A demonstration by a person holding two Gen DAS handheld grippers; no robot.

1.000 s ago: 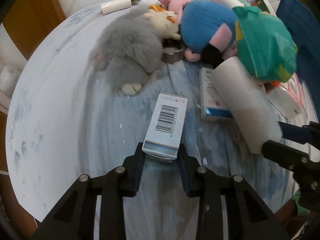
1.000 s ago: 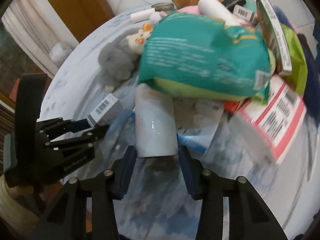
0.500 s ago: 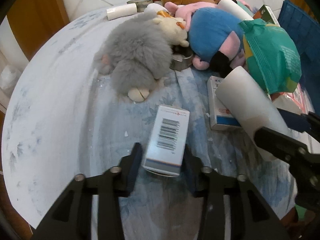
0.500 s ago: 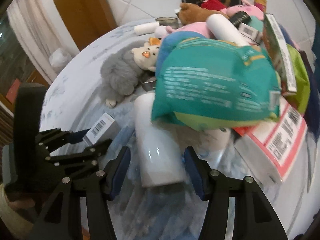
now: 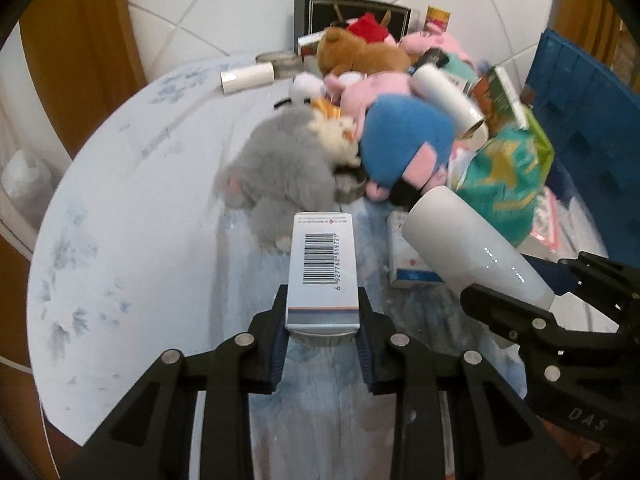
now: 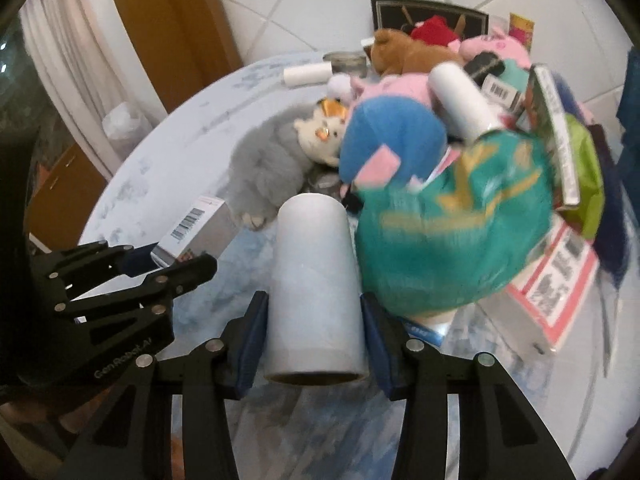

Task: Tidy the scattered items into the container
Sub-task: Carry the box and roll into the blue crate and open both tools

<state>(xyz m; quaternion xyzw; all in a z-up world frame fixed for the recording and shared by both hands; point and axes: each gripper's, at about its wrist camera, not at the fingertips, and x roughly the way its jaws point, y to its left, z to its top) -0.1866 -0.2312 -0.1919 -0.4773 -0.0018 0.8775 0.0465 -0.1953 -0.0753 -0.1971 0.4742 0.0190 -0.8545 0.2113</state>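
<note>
My left gripper [image 5: 322,344] is shut on a small white box with a barcode [image 5: 323,268] and holds it above the round table [image 5: 132,216]. My right gripper [image 6: 314,342] is shut on a white roll [image 6: 314,292] and holds it off the table. Each gripper shows in the other's view: the right one with the roll [image 5: 472,252] at the right, the left one with the box [image 6: 192,232] at the left. A blue crate [image 5: 584,120] stands at the far right.
A pile fills the back right of the table: a grey plush [image 5: 280,176], a blue and pink plush [image 5: 404,144], a brown plush [image 5: 360,56], a teal bag [image 6: 452,224], another white roll [image 5: 448,96], a small flat box [image 5: 408,256]. A short roll [image 5: 248,76] lies at the back.
Both grippers have lifted and pulled back from the pile, the left with the barcode box, the right with the white roll, which has come clear of the teal bag.
</note>
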